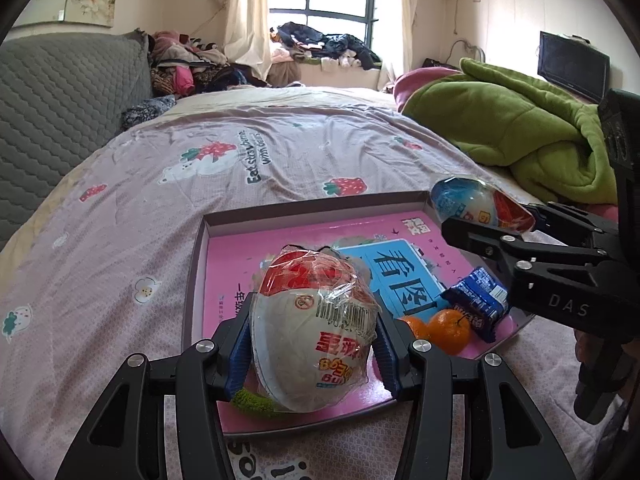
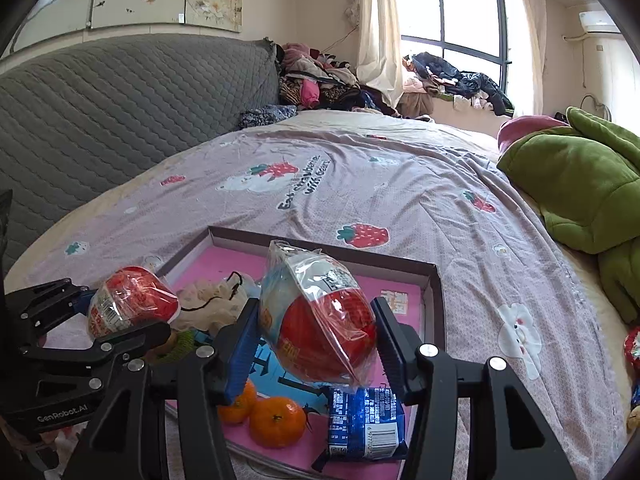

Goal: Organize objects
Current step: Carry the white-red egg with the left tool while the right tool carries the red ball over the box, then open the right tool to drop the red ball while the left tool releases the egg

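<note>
Our left gripper (image 1: 314, 354) clamps a plastic-wrapped, red-and-white egg-shaped toy (image 1: 316, 332) above the near edge of the shallow pink-lined cardboard tray (image 1: 200, 280). Our right gripper (image 2: 316, 348) clamps a wrapped red-and-blue egg toy (image 2: 316, 320) over the tray's right side, above two small orange tangerines (image 2: 276, 420) and a blue snack packet (image 2: 362, 424).

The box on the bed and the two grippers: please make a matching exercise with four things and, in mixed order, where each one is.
Things:
1. red and white egg
2. blue and red egg
3. two oranges
4. blue snack packet

Places:
A. in the box, beside the oranges
B. in the right gripper
C. in the left gripper
D. in the box, side by side

Pairs: 1-C, 2-B, 3-D, 4-A
</note>
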